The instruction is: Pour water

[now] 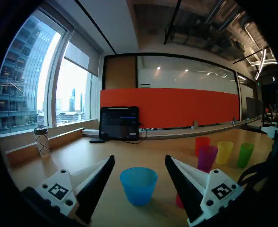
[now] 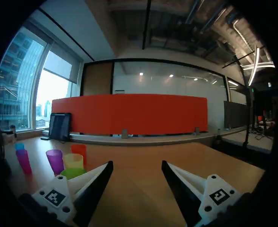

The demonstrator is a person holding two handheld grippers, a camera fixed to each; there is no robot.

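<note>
A blue plastic cup (image 1: 138,185) stands upright on the wooden table (image 1: 146,151), in the gap between the fingers of my left gripper (image 1: 139,158). The gripper is open and neither finger touches the cup. To its right stand red (image 1: 201,145), purple (image 1: 207,157), yellow (image 1: 224,152) and green (image 1: 245,154) cups. My right gripper (image 2: 137,163) is open over bare table with nothing between its fingers. Left of it are a green cup (image 2: 71,173), a yellow cup (image 2: 74,161), a purple cup (image 2: 55,160) and a red cup (image 2: 79,151).
A clear bottle with a dark lid (image 1: 42,142) stands on the window ledge at the left. A tablet (image 1: 119,123) is propped at the table's far edge with a cable beside it. An orange partition (image 1: 169,108) runs behind the table. More desks lie to the right.
</note>
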